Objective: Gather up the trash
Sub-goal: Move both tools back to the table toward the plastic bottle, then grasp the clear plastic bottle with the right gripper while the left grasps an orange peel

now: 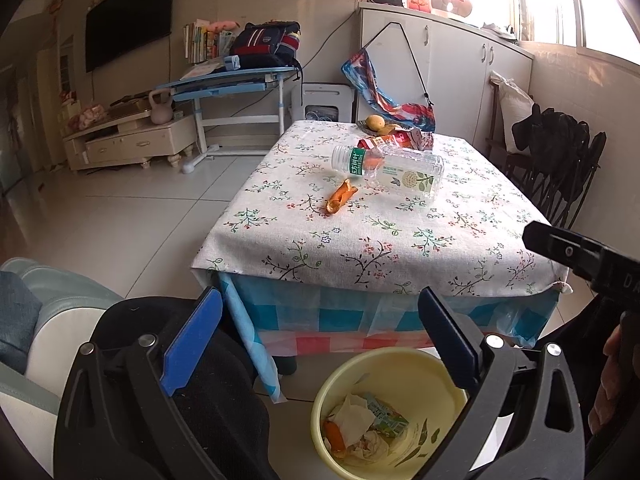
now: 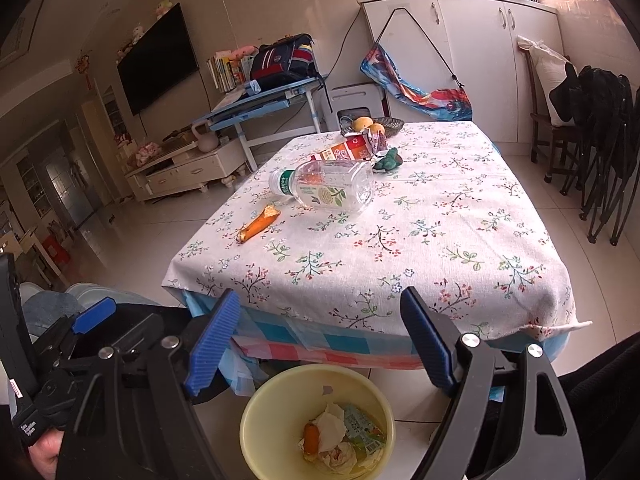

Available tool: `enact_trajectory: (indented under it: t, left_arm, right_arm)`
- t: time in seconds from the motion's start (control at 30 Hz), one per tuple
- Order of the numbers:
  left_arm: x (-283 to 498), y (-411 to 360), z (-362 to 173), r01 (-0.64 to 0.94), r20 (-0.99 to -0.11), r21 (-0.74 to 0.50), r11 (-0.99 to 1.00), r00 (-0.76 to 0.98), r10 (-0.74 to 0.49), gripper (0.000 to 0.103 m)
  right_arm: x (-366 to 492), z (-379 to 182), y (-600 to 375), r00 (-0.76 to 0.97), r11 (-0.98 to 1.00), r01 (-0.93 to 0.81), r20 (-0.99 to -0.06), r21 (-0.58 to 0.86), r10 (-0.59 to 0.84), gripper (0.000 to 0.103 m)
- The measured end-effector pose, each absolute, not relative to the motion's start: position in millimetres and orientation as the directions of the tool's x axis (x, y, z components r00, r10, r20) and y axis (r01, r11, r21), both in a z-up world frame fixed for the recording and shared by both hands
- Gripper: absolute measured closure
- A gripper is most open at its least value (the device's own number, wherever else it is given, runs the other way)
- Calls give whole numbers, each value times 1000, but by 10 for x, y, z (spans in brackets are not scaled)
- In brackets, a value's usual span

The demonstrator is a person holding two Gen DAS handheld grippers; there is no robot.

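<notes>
a yellow bin (image 2: 256, 412) sits on the floor just in front of a table (image 2: 440, 248) with a floral cloth. above the bin, the left gripper (image 1: 320, 340) and the right gripper (image 2: 320, 336) both hang with jaws wide apart, holding nothing. inside the bin lie crumpled tissue (image 2: 332, 424), a wrapper (image 2: 360, 426) and an orange scrap (image 2: 311, 438). on the table beyond the bin lie an orange peel (image 2: 258, 224) and a clear plastic bottle (image 2: 328, 186) on its side.

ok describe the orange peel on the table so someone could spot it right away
Start at the table with the floral cloth. Near its left edge lies a clear bottle on its side. The peel lies just in front of it, the only curled orange strip on the cloth.
</notes>
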State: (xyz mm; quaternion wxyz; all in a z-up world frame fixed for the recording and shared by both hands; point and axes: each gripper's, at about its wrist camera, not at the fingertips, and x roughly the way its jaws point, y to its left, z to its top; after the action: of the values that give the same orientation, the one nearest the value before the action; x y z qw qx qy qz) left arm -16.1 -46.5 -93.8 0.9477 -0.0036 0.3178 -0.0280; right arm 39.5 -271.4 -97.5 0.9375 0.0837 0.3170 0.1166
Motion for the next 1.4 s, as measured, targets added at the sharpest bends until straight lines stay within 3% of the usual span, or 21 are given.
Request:
enact_trajectory:
  t: [0.1, 0.57, 1.03, 1.2, 1.4]
  left_arm:
    - [-157, -439, -939, 45, -603, -34, 998, 795, -57, 8]
    - [-79, -319, -1010, 22, -622, -89, 996, 780, -73, 7]
    - [132, -188, -1054, -8, -646, -156, 988, 757, -96, 7]
    - [297, -133, -1083, -25, -667, -193, 981, 736, -113, 7]
    - [595, -149, -1039, 3, -656, -175, 985, 745, -118, 7]
  right_arm:
    - [576, -908, -2603, 760, 959, -220, -584, 180, 284, 19]
    - [1826, -856, -2304, 681, 911, -396, -702, -113, 209, 19]
    - [2668, -1175, -2047, 548, 851, -501, -819, -160, 169, 19]
    - [2587, -1198, -2221, 505, 872, -484, -838, -74, 209, 39]
    - [2179, -1132, -2490, 498, 911, -413, -840, -11, 216, 45]
